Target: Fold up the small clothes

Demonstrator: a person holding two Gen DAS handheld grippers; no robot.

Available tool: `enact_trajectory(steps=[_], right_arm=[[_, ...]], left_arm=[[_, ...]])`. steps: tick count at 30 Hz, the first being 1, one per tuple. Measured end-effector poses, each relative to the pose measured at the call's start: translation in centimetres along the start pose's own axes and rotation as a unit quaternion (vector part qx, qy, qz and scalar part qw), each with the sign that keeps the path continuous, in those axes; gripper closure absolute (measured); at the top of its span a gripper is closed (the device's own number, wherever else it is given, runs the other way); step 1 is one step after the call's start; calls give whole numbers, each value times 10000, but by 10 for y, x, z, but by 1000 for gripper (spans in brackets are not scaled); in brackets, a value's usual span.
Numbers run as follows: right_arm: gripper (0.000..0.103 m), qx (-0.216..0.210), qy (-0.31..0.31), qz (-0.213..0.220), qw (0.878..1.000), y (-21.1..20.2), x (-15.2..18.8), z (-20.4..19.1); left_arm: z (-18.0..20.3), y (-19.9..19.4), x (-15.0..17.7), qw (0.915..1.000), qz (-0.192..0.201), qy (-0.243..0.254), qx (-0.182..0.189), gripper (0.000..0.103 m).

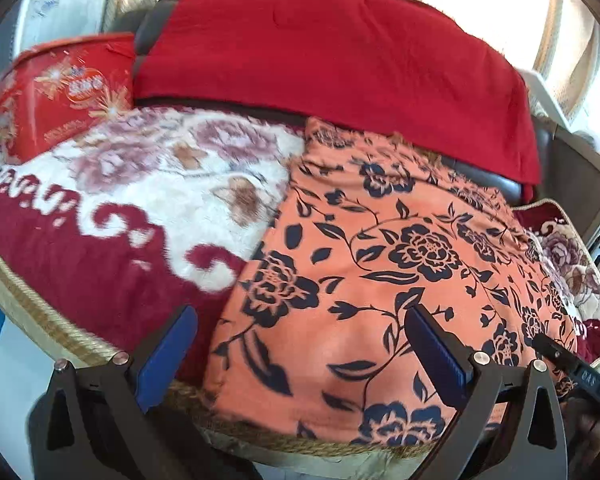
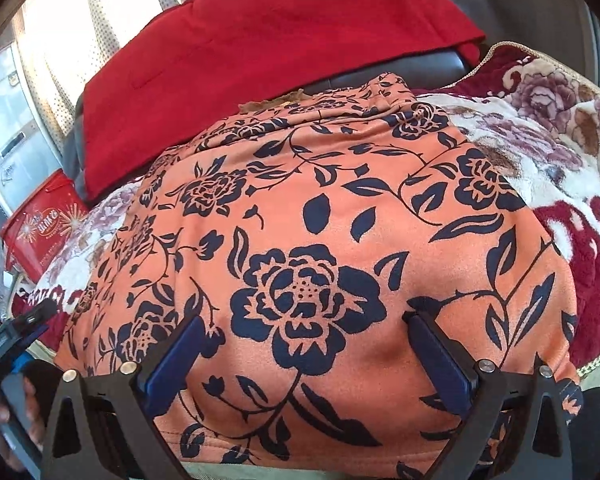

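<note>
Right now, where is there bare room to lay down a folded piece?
Free: the floral blanket between the red tin and the orange flowered garment, and a smaller strip right of the garment. The garment crowds the middle; the red cloth covers the backrest.

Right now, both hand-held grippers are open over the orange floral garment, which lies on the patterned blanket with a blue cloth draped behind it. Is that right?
One detail is wrong: the cloth draped behind is red, not blue, as the right wrist view shows. The rest stands: the left hand-held gripper and right hand-held gripper are open over the orange floral garment on the patterned blanket.
</note>
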State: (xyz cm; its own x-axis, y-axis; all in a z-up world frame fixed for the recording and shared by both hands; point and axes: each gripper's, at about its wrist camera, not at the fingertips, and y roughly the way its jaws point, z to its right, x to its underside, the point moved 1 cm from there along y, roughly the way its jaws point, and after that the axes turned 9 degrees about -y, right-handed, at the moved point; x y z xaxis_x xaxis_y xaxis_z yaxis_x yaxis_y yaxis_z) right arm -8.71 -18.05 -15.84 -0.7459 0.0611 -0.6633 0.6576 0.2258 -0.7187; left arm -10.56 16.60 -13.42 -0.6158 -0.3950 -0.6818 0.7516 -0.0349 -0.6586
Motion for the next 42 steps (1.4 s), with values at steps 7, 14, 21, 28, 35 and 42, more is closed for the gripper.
enact_trajectory(steps=[7,14,21,28,35,42], right_arm=[[0,42,-28,-6,10000,-2,4,-2],[0,-141,-17,-114,9998,-8,7,3],[0,-671,357,399,9963,-13,15,24],[0,-403,268,407,9980,-11,10,15],[0,-442,390,479,9971,-19,15,20],[0,-743,953,1018,9874,-60,16,56]], left_arm=[[-21,-2,15,9995,-122,-289,-61,0],[-18,1,23,9995,-58,-290,-64,0],[-27,4,23,9982,-120,-589,46,0],[-34,5,20,9970,-117,-729,239,0],[-27,8,23,9974,-177,-665,189,0],[-12,8,27,9995,-83,-289,-97,0]])
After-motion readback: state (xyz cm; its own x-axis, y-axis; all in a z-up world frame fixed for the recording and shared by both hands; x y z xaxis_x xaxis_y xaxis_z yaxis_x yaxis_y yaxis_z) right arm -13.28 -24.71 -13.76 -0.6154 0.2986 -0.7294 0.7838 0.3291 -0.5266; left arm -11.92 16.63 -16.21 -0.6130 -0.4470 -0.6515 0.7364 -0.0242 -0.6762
